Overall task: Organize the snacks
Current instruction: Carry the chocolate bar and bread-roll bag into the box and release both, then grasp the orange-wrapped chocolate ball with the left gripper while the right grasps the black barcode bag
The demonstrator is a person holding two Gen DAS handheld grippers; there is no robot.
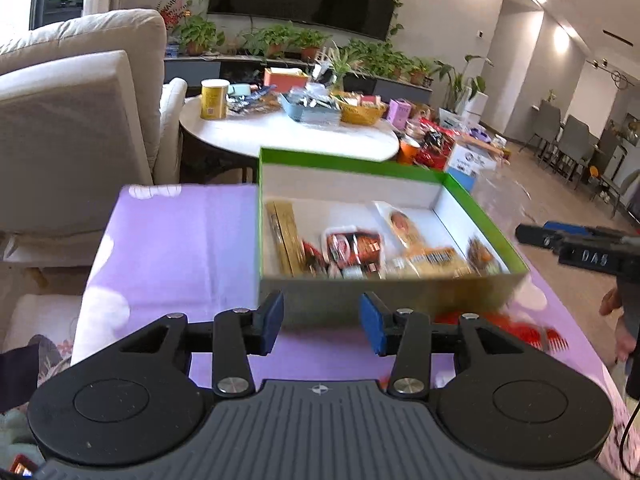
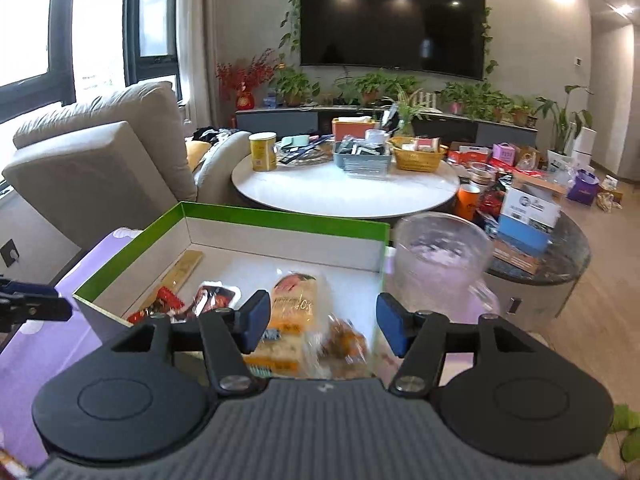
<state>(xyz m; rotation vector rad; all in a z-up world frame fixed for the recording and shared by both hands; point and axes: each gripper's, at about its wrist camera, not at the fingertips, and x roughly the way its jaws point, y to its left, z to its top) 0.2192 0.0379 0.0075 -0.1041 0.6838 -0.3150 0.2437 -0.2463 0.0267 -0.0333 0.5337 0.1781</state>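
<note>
A green box with a white inside (image 1: 344, 160) (image 2: 280, 216) stands on a purple tablecloth (image 1: 180, 248). It holds several snack packs: a gold flat pack (image 1: 286, 236) (image 2: 182, 270), a red and black pack (image 1: 354, 246) (image 2: 214, 298), an orange bread pack (image 1: 424, 248) (image 2: 294, 312) and a brown pastry pack (image 1: 482, 258) (image 2: 344, 346). My left gripper (image 1: 322, 322) is open and empty in front of the box's near wall. My right gripper (image 2: 324, 322) is open and empty above the bread and pastry packs at the box's right end.
A clear plastic jar (image 2: 438, 264) stands right of the box. A red snack pack (image 1: 516, 326) lies on the cloth by the box's near right corner. A round white table (image 2: 344, 188) with baskets and a yellow can stands behind, a beige sofa (image 2: 100, 160) at left.
</note>
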